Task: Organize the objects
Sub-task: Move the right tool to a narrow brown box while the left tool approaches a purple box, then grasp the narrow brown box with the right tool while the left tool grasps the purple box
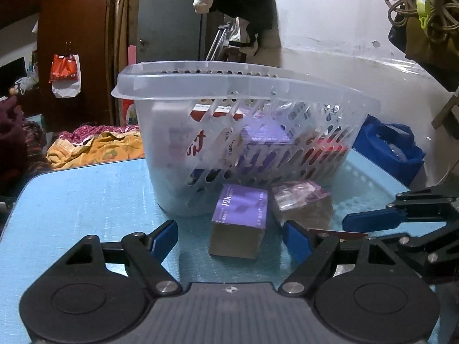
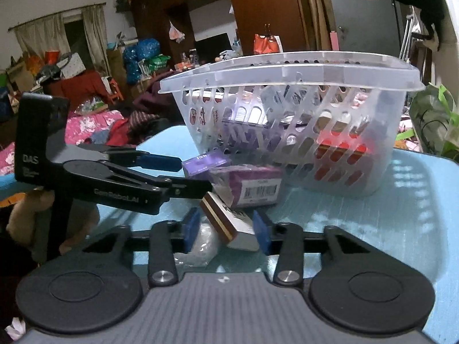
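Note:
A clear slotted plastic basket [image 1: 258, 86] [image 2: 373, 74] holding several boxes stands on the blue table [image 1: 86, 195]. In front of it lie a purple "12h" box [image 1: 239, 218] [image 2: 205, 162] and a purple plastic-wrapped box [image 1: 304, 203] [image 2: 252, 183]. My left gripper [image 1: 229, 238] is open, its fingers on either side of the "12h" box without touching it. My right gripper [image 2: 226, 228] is closed on a brown-and-white box [image 2: 229, 225], tilted, just above the table; it also shows at the right of the left wrist view [image 1: 370, 220].
A crumpled clear plastic wrapper [image 2: 200, 243] lies under my right gripper. A blue bag [image 1: 393, 149] sits behind the table by the white wall. Bedding and clothes [image 1: 94, 149] lie beyond the table's left edge.

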`<action>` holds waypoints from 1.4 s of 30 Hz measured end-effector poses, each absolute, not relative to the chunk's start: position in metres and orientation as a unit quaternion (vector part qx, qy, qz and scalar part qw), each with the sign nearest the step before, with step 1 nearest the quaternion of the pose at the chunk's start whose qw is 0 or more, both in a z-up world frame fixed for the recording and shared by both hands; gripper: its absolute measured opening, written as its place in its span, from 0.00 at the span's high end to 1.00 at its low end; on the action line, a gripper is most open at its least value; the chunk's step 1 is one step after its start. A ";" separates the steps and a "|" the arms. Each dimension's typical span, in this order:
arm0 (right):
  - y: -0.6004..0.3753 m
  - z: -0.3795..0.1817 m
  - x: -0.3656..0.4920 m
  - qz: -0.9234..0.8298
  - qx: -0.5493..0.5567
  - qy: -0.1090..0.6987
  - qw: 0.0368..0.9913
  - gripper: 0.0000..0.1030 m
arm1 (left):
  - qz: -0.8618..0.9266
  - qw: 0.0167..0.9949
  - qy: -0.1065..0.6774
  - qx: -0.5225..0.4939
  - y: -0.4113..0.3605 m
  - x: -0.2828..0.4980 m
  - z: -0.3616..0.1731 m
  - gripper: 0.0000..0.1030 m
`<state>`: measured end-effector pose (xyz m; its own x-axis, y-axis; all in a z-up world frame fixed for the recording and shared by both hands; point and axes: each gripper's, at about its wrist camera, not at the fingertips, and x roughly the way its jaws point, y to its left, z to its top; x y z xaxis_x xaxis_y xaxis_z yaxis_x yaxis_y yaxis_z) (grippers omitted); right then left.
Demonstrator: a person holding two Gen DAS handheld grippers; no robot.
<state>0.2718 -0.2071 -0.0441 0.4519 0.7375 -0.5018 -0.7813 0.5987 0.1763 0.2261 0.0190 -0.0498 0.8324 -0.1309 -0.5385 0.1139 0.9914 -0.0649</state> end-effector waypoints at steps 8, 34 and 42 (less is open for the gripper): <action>-0.217 -0.046 0.264 0.424 -0.062 0.268 0.863 0.60 | -0.067 0.955 0.289 -0.010 0.010 0.229 -0.051 0.17; -0.230 -0.058 0.255 0.410 -0.071 0.262 0.871 0.76 | -0.021 0.959 0.279 0.030 -0.007 0.231 -0.049 0.58; -0.251 -0.055 0.248 0.424 -0.017 0.233 0.875 0.80 | -0.033 0.974 0.220 -0.034 0.013 0.188 -0.037 0.58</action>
